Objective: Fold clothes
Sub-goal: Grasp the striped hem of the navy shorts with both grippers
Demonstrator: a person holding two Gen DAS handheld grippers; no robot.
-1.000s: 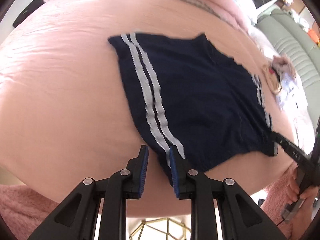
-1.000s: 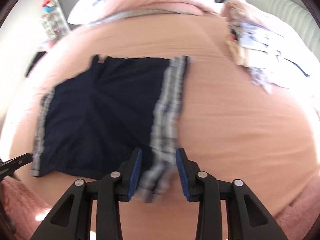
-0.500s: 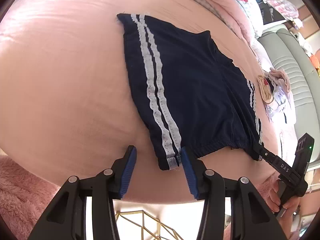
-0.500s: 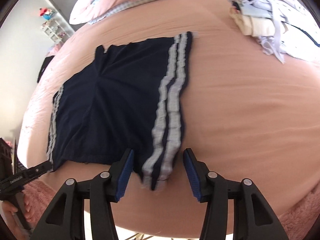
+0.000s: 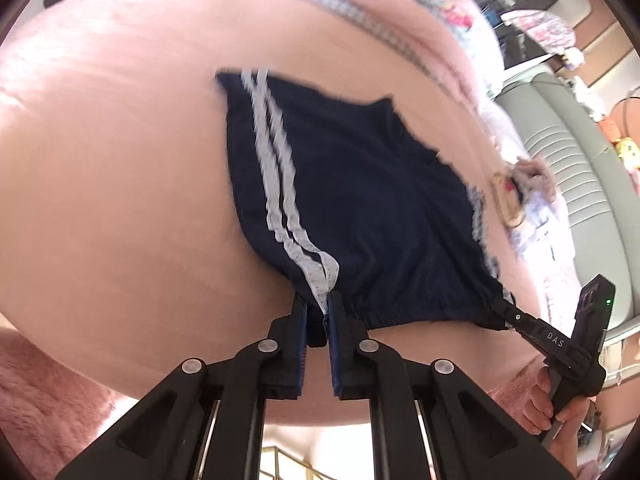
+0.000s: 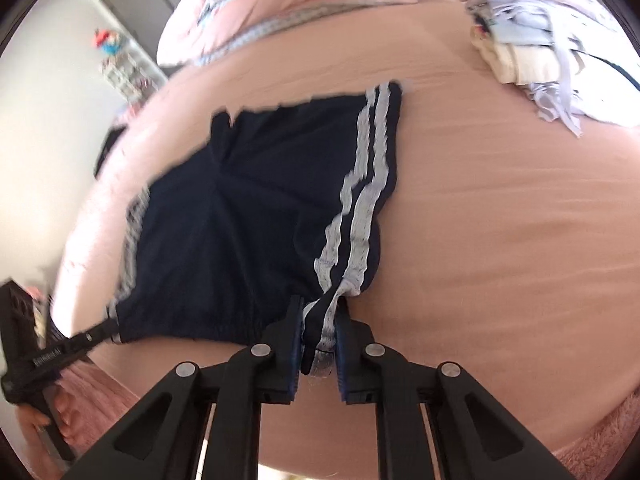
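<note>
Left wrist view: my left tool (image 5: pixel 318 316) and right tool (image 6: pixel 318 330) each pinch a waistband corner of the shorts (image 5: pixel 360 200) on the bed (image 5: pixel 120 200); I should lift both evenly.

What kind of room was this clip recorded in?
Most likely a bedroom. The navy shorts lie on a bed with a pink sheet, rumpled pink bedding sits at the far end, and a pile of clothes lies beside them.
</note>
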